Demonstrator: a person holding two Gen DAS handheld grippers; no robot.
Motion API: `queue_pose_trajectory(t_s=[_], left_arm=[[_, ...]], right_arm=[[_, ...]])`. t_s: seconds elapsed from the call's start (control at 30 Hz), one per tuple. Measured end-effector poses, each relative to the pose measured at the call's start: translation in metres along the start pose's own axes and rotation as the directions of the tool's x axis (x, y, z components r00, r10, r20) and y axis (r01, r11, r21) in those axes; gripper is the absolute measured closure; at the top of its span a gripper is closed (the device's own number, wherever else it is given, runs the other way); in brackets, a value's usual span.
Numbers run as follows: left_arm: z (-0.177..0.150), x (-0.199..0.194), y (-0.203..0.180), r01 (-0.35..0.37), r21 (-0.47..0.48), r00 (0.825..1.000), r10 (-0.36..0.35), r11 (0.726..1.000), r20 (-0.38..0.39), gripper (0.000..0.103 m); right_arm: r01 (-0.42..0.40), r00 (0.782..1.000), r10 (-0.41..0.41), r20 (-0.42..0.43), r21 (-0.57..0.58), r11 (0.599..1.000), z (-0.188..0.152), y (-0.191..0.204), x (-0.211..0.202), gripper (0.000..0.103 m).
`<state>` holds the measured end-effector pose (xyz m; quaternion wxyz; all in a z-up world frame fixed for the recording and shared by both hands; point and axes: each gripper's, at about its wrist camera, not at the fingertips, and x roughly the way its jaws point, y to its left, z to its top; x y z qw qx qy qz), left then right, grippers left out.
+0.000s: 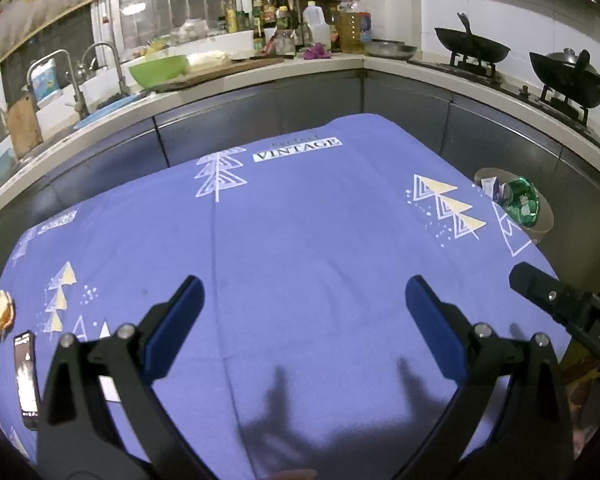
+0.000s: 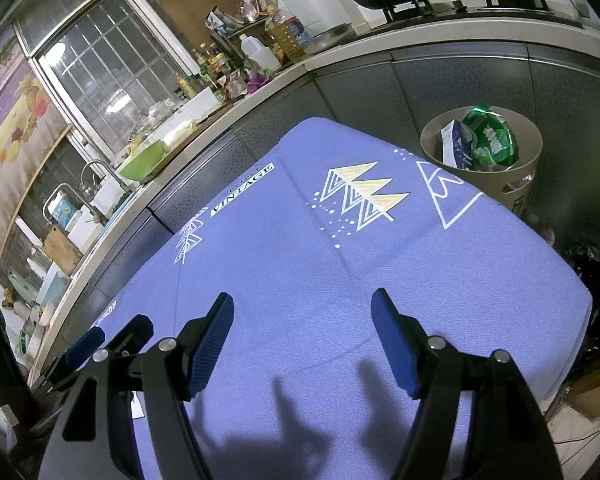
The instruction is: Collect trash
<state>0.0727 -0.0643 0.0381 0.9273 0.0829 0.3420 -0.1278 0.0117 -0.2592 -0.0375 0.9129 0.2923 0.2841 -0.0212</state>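
Note:
A beige trash bin [image 2: 528, 168] stands past the table's far right corner, holding a green snack bag [image 2: 490, 142] and a blue-white wrapper [image 2: 452, 142]. It also shows in the left wrist view [image 1: 542, 220] with the green bag [image 1: 522, 202]. My left gripper [image 1: 304, 308] is open and empty above the blue tablecloth [image 1: 300, 220]. My right gripper [image 2: 302, 320] is open and empty above the same cloth [image 2: 300, 240]. A crumpled tan scrap [image 1: 2, 314] lies at the cloth's left edge.
A black phone [image 1: 26, 376] lies near the left edge, with a white card [image 1: 110, 388] beside it. The right gripper's finger [image 1: 540, 292] shows at the right of the left view. A kitchen counter [image 1: 260, 70] with sink, bottles and woks rings the table.

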Motion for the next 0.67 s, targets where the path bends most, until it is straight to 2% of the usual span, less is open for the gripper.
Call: queue_pose_trajectory(t_s=[0.23, 0.67], left_arm=[[-0.0018, 0.0028, -0.0025, -0.003, 0.014, 1.0, 0.003, 1.0, -0.003, 0.006], [-0.0014, 0.0012, -0.0073, 0.037, 0.022, 0.999, -0.037, 0.999, -0.007, 0.006]], right_arm=[[0.0, 1.0, 0.0, -0.001, 0.001, 1.0, -0.0009, 0.0005, 0.0001, 0.036], [-0.001, 1.0, 0.001, -0.008, 0.003, 1.0, 0.0006, -0.0008, 0.0023, 0.036]])
